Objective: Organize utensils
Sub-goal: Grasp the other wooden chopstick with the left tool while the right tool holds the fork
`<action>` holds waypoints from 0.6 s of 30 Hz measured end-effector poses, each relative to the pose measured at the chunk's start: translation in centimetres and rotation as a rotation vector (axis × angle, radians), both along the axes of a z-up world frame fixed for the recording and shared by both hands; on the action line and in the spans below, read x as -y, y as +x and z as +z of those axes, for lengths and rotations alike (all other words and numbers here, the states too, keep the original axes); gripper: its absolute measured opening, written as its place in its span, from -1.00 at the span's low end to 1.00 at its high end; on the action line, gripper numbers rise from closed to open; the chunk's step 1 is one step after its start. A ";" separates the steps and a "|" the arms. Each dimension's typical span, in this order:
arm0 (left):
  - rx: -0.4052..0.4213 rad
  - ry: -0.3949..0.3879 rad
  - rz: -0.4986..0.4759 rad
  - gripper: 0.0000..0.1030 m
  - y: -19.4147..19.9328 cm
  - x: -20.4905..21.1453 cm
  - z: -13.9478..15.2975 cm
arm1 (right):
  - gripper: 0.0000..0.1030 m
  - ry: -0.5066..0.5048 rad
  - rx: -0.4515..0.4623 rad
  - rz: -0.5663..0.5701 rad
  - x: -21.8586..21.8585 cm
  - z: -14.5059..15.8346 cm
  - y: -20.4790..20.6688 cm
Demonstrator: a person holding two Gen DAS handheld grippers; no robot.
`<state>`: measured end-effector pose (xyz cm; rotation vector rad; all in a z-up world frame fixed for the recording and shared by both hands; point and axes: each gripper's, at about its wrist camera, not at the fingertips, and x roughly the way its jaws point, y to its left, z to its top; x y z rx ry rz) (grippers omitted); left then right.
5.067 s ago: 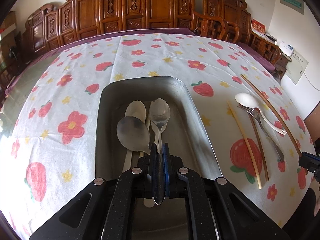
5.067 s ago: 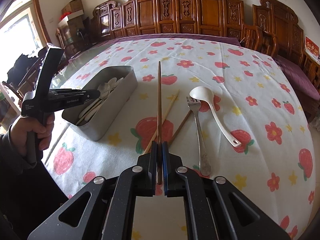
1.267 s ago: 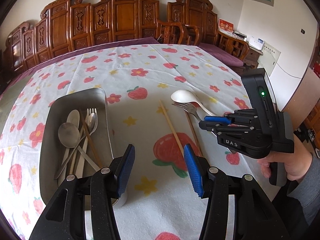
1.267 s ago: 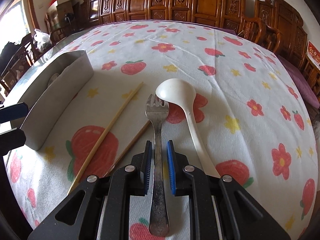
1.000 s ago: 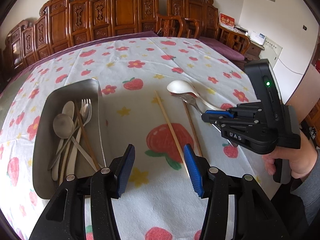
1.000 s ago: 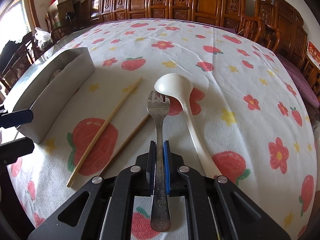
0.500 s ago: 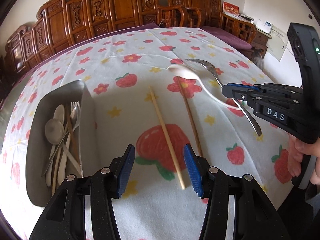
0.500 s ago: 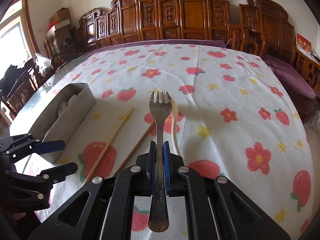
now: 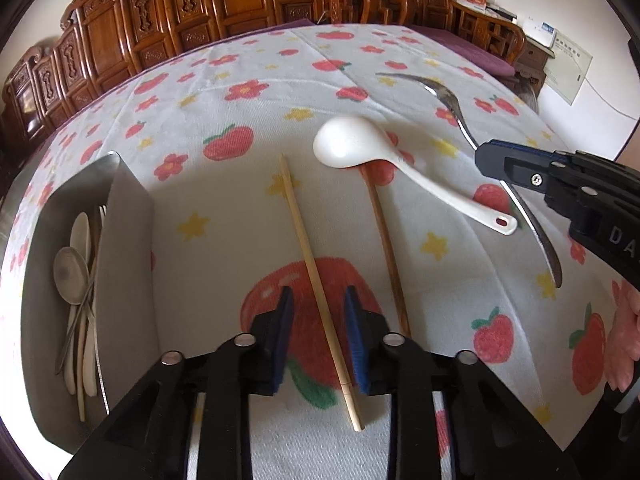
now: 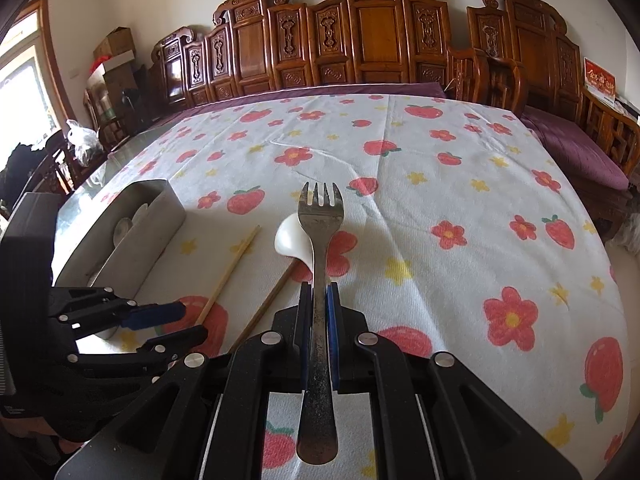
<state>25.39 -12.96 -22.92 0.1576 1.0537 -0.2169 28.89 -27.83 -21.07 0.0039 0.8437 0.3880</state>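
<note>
A pale chopstick (image 9: 304, 232) lies on the strawberry cloth, running between the blue pads of my left gripper (image 9: 320, 316). Its jaws are closing, with a gap still showing on both sides of the stick. My right gripper (image 10: 318, 292) is shut on the handle of a metal fork (image 10: 320, 216) and holds it in the air, tines forward; the fork (image 9: 448, 98) also shows at the right of the left wrist view. A white spoon (image 9: 344, 142) and a darker chopstick (image 9: 384, 240) lie on the cloth. The metal tray (image 9: 124, 240) at the left holds several utensils (image 9: 72, 272).
Carved wooden chairs (image 10: 360, 40) ring the far side of the table. A person's hand (image 9: 624, 344) grips the right tool at the right edge. The left gripper (image 10: 188, 322) sits low at the left in the right wrist view, beside the tray (image 10: 132, 240).
My left gripper came down over the pale chopstick and its jaws narrowed around it. The right gripper lifted the fork off the cloth, then held still.
</note>
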 end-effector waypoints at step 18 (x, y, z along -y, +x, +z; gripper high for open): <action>-0.047 -0.059 0.022 -0.92 -3.5 -2.8 2.4 | -0.83 -0.003 -0.054 -0.014 -0.6 -0.8 -2.6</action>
